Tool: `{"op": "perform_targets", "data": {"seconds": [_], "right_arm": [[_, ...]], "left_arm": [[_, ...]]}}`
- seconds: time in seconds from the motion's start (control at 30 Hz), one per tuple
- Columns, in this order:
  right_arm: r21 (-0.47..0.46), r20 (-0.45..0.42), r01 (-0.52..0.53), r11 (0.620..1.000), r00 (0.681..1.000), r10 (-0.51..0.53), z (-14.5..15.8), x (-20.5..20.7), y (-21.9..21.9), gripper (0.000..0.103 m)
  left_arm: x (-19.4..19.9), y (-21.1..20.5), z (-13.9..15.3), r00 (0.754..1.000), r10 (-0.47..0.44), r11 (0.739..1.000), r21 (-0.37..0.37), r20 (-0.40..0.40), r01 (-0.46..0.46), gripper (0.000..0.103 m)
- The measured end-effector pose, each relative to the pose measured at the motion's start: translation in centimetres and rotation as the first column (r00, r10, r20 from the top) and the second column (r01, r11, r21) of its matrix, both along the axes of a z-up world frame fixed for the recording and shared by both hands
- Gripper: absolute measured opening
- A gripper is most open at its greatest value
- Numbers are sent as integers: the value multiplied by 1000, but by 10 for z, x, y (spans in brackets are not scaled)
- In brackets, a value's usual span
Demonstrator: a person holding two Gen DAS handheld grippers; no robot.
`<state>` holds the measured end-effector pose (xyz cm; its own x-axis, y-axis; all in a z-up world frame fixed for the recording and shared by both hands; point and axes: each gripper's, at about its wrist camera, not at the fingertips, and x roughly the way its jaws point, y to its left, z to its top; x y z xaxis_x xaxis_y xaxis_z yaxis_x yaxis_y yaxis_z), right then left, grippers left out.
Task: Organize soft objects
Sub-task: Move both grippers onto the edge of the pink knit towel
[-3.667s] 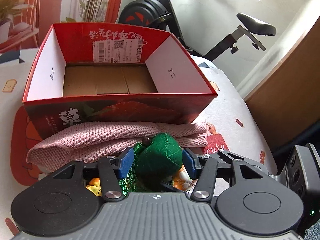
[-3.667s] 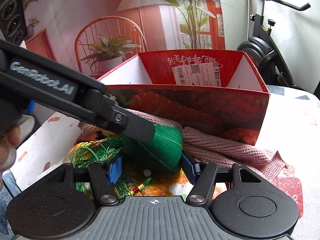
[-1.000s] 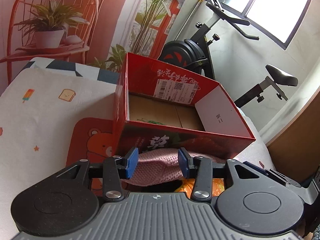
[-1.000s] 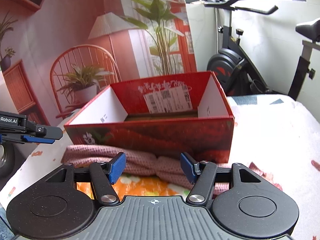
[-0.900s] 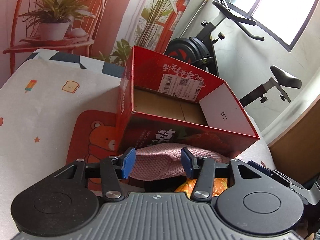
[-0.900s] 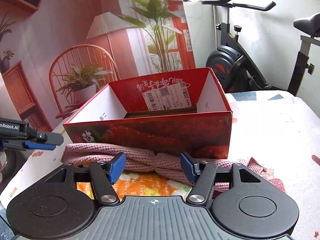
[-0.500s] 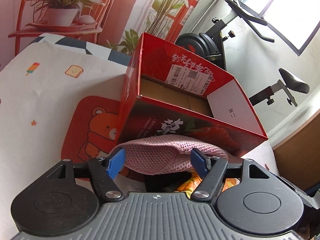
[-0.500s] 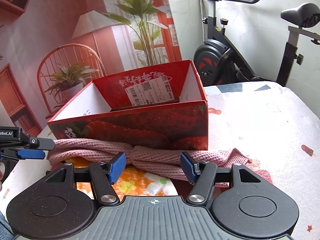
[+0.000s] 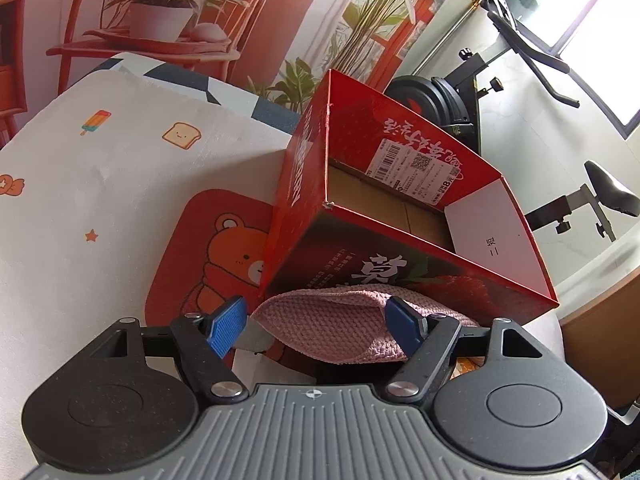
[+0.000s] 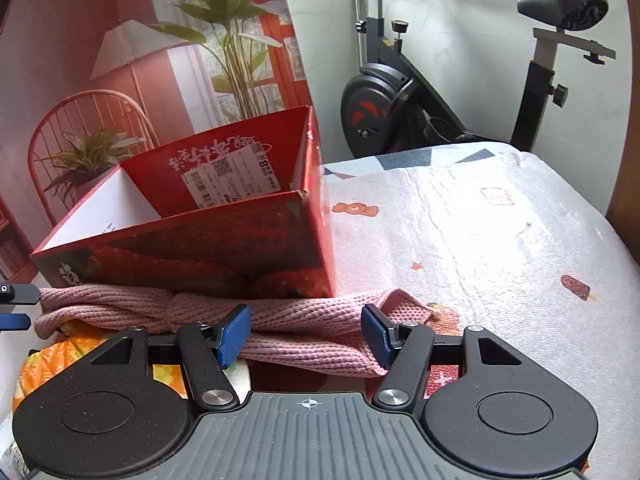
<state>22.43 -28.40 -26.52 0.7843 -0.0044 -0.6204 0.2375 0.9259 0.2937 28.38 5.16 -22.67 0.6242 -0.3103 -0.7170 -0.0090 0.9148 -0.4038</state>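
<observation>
Since a second ago both my grippers have sunk toward the pink knitted cloth (image 9: 336, 330), and the jaws of my left gripper (image 9: 314, 326) have just been opening; they now stand wide around the cloth's rounded end, the left pad clear of it, the right pad at its edge. My right gripper (image 10: 306, 338) stands half open with a fold of the cloth between the pads; I cannot tell whether they press on it.

The cloth is a thick ribbed knit, folded into a long roll that lies on the bed cover (image 10: 500, 240) right against the front wall of the red box (image 9: 404, 248), which stands open-topped. Beneath the cloth an orange flowered fabric (image 10: 52, 356) peeks out, mostly hidden by my right gripper's body. A red bear mat (image 9: 216, 248) lies partly under the box. The box floor is half hidden by its own front wall.
</observation>
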Motion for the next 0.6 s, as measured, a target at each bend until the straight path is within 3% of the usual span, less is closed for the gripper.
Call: {"op": "perform_targets", "data": {"seconds": [0.13,0.33,0.6], "right_arm": [[73,-13,60,996,998,-59,-10,-1,-15,58],[112,-9,129,985,992,-129,-16,16,-28,63],[126,-125,148,981,983,-133,-44,30,-28,67]], "left_arm": [[2,-1,-1,1000,12,1000,3,-8,-12,78],[6,-3,-1,1000,26,1000,18,-11,-25,78],[5,6,-2,998,54,998,15,-20,-53,79]]}}
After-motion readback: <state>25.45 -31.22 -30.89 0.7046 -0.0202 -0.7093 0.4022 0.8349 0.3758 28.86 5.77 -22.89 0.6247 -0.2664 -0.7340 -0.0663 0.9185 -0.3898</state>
